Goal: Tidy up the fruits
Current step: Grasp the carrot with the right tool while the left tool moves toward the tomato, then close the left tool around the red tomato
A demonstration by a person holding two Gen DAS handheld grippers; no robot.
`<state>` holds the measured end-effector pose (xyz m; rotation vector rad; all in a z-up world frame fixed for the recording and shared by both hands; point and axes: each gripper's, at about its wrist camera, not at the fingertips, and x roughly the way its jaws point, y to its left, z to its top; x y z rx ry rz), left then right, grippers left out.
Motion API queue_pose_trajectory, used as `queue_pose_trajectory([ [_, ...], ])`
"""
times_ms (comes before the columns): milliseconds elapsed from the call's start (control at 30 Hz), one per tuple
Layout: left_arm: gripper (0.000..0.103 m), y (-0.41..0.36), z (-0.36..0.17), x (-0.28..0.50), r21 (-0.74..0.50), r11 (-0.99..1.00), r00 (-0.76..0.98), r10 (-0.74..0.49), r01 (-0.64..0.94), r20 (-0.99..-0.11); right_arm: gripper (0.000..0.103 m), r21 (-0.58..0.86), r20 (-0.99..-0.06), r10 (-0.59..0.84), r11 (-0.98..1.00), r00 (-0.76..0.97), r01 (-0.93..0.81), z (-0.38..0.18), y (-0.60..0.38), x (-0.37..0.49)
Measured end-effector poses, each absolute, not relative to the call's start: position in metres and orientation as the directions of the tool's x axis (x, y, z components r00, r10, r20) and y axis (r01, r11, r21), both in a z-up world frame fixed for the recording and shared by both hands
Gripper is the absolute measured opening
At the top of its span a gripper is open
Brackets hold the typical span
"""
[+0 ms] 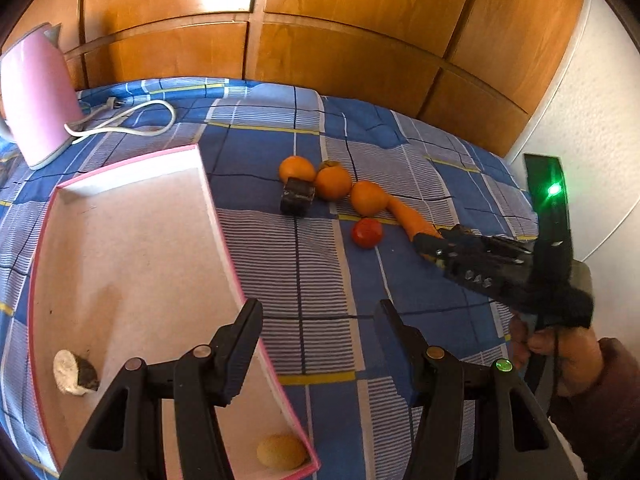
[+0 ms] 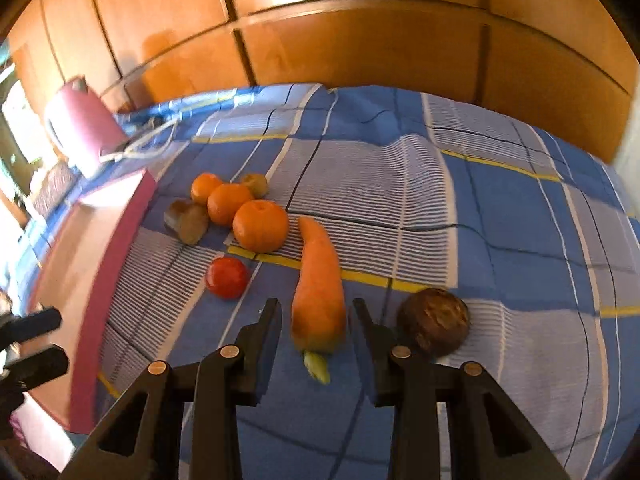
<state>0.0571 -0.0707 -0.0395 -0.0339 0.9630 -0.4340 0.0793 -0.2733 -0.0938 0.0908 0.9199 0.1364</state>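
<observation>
A carrot [image 2: 318,292] lies on the blue checked cloth, its thick end between the open fingers of my right gripper [image 2: 316,312]; the fingers stand a little apart from it on both sides. Three oranges [image 2: 260,225] and a red tomato [image 2: 227,277] lie to its left, a dark brown round fruit [image 2: 435,322] to its right. In the left wrist view my left gripper [image 1: 318,312] is open and empty over the right rim of the pink-edged tray [image 1: 224,216]. The right gripper [image 1: 430,246] shows there at the carrot [image 1: 412,218].
The tray holds a half-cut white-fleshed piece [image 1: 75,373] and a small yellowish fruit [image 1: 282,452]. A pink kettle [image 1: 38,104] with a white cord [image 1: 132,120] stands at the back left. A dark-skinned cut piece [image 1: 297,197] lies by the oranges. A wooden wardrobe [image 1: 340,40] stands behind.
</observation>
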Motion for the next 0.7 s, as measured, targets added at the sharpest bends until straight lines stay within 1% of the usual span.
queue_pose_trajectory([
  [33, 0.059, -0.072, -0.04, 0.059, -0.224, 0.911, 0.488, -0.379, 0.346, -0.786, 0.03, 0.119, -0.789, 0.145, 0.989, 0.598, -0.083, -0.096, -0.271, 0.081],
  [200, 0.059, -0.085, -0.045, 0.072, -0.258, 0.893, 0.459, -0.417, 0.37, -0.784, 0.03, 0.089, -0.781, 0.131, 0.991, 0.61, -0.098, -0.104, -0.27, 0.079],
  [233, 0.059, -0.089, -0.047, 0.076, -0.262, 0.891, 0.45, -0.419, 0.37, -0.789, 0.03, 0.102, -0.788, 0.137, 0.991, 0.6, -0.092, -0.107, -0.272, 0.08],
  [300, 0.058, -0.093, -0.05, 0.08, -0.271, 0.89, 0.438, -0.422, 0.368, -0.794, 0.03, 0.127, -0.774, 0.153, 0.988, 0.614, -0.086, -0.108, -0.276, 0.078],
  [367, 0.055, -0.098, -0.053, 0.084, -0.272, 0.889, 0.426, -0.422, 0.368, -0.8, 0.03, 0.128, -0.769, 0.152, 0.988, 0.621, -0.084, -0.107, -0.276, 0.077],
  [400, 0.05, -0.101, -0.055, 0.086, -0.272, 0.888, 0.419, -0.421, 0.37, -0.805, 0.03, 0.122, -0.767, 0.149, 0.989, 0.624, -0.086, -0.108, -0.275, 0.076],
  [433, 0.049, -0.103, -0.056, 0.089, -0.27, 0.889, 0.413, -0.418, 0.37, -0.809, 0.03, 0.119, -0.765, 0.147, 0.989, 0.627, -0.087, -0.108, -0.275, 0.076],
  [567, 0.049, -0.109, -0.062, 0.101, -0.274, 0.898, 0.405, -0.405, 0.344, -0.82, 0.031, 0.162, -0.756, 0.176, 0.983, 0.63, -0.082, -0.108, -0.281, 0.076],
  [700, 0.048, -0.118, -0.067, 0.115, -0.299, 0.89, 0.381, -0.423, 0.343, -0.822, 0.031, 0.202, -0.747, 0.201, 0.977, 0.634, -0.071, -0.108, -0.285, 0.075],
])
